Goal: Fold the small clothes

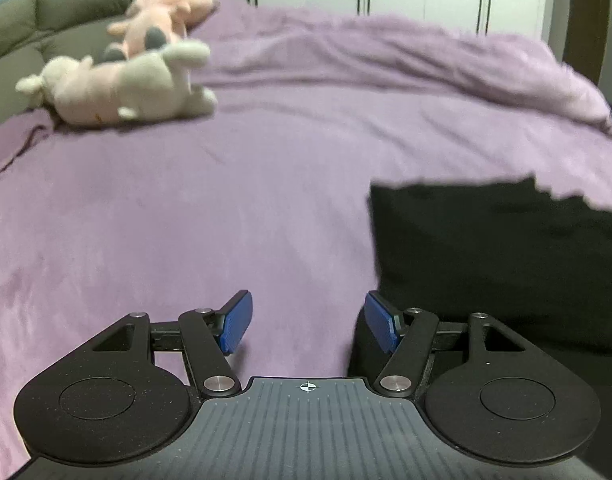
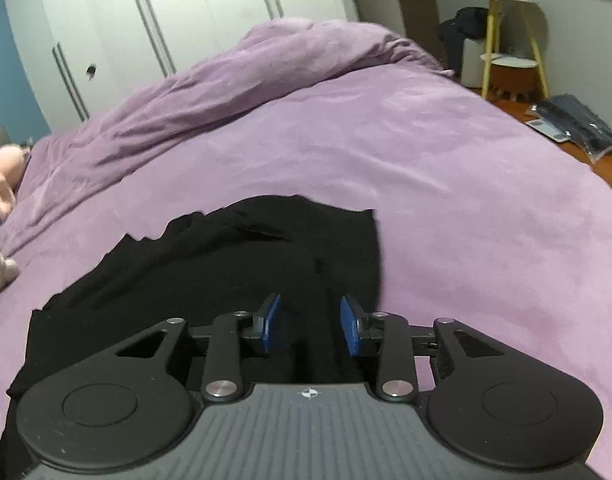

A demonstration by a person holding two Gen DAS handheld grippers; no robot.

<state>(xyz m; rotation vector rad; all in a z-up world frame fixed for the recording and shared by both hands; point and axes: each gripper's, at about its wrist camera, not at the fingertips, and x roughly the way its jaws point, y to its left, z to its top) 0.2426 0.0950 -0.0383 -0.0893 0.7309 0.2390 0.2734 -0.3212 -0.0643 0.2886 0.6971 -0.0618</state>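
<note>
One black garment (image 2: 233, 264) lay on the purple bedspread (image 2: 446, 168), spread roughly flat with a ragged far edge and some creases; no finished fold was apparent, so the folding was judged barely begun, with all folds left to make.

Two grippers, both empty:
- left gripper (image 1: 308, 322): fingers spread wide over bare bedspread, just beside the garment's left edge; the right fingertip (image 1: 380, 322) stood at that edge, contact not determinable.
- right gripper (image 2: 310, 324): fingers parted, nothing pinched, poised over the garment near its right side; whether the pads touched the cloth could not be told.

Plush toys (image 1: 129, 80): two counted in the left wrist view, one cream-and-pink, one pink, lying together at the head end, well apart from the garment. A third orange object on the grey headboard (image 1: 45, 12) was too blurred to identify.

One white wardrobe (image 2: 145, 20). One yellow-legged side table (image 2: 506, 40). One dark bag-like item on the floor (image 2: 578, 124), unidentified.
</note>
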